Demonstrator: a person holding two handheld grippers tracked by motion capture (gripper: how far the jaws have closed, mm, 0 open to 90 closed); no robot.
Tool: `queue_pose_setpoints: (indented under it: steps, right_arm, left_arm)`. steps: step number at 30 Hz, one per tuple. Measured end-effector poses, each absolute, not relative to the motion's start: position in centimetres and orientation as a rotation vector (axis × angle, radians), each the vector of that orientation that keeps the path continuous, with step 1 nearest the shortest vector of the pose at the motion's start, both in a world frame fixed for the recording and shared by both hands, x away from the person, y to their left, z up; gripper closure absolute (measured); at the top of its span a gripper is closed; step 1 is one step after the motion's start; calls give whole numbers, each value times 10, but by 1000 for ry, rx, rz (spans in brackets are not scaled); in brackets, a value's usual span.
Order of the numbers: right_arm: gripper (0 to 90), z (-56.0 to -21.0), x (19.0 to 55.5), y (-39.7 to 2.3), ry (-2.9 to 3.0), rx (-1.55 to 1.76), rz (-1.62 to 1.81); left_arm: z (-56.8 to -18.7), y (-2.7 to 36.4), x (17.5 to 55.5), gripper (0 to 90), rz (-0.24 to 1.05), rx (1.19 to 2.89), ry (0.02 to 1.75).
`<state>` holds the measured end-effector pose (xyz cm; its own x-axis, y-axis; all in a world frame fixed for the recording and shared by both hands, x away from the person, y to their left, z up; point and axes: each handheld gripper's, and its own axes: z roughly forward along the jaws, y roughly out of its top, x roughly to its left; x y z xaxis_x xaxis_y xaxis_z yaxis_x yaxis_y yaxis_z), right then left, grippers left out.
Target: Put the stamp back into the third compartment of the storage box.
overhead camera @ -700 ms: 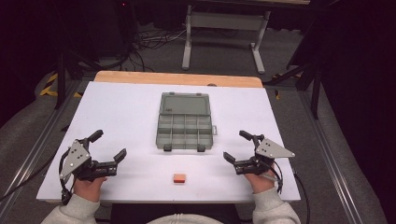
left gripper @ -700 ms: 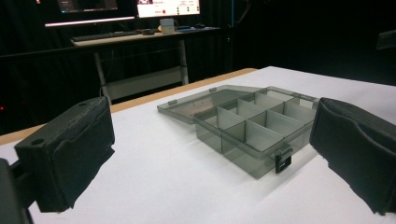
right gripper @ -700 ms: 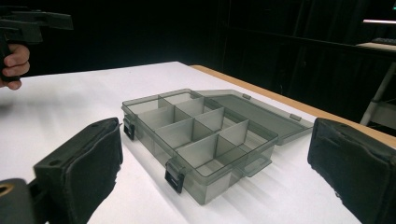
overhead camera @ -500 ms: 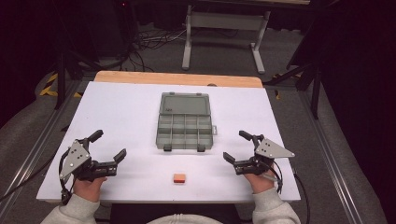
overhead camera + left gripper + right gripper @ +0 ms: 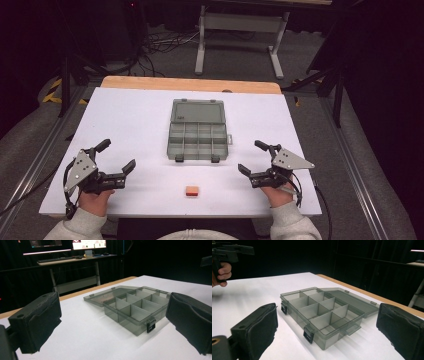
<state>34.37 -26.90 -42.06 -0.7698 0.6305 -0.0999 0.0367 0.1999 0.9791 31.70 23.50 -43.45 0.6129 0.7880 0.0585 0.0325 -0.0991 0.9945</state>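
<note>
We hold left gripper (image 5: 116,157) and right gripper (image 5: 252,157) jaws apart, flanking the table's (image 5: 130,115) near edge, seemingly readied for the orange block (image 5: 192,190) lying between them, near of the open compartment box (image 5: 197,131).

Open organizer box (image 5: 198,131) blocks mid-table (image 5: 130,120); sides free

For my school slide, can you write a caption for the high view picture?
Two open tools, left tool and right tool, wait beside an open organizer box and a small orange block on a white table.
</note>
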Motion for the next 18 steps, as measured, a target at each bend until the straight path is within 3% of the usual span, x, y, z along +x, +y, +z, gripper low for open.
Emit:
queue_pose_setpoints:
  steps: [18]
  right_arm:
    - [53,-402,354,-233,2101,507,1650]
  left_arm:
    - [-432,235,316,9,731,1557,710]
